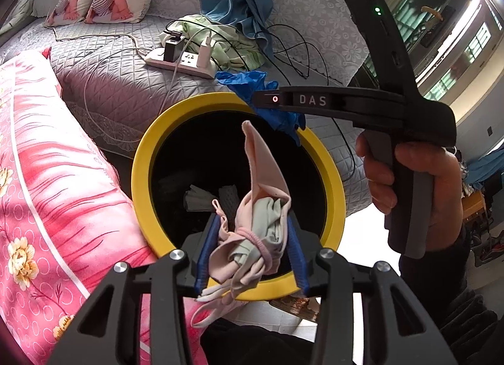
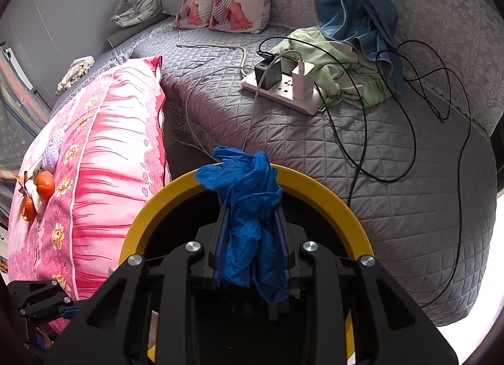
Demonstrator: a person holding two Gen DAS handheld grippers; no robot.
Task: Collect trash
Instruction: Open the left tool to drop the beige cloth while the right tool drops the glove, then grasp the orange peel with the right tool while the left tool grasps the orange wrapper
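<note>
While "DAS" reads on the right claw (image 1: pixel 267 102) clamping a blue glove (image 2: pixel 249 223), the left claw (image 1: pixel 252 239) pinches a pink cloth bundle (image 1: pixel 252 226) over the yellow-rimmed bin (image 1: pixel 141 176) beside the bed (image 2: pixel 393 207).

The bin rim (image 1: pixel 141 176) is smooth, matt yellow plastic. The pink-and-grey bundle (image 1: pixel 252 232) looks like soft knitted cloth, the blue glove (image 2: pixel 249 223) thin, crinkled, faintly glossy film (latex or plastic, hard to tell). The grey bedspread (image 2: pixel 378 176) is quilted matt fabric; the pink pillow (image 2: pixel 104 176) slightly sheeny.
</note>
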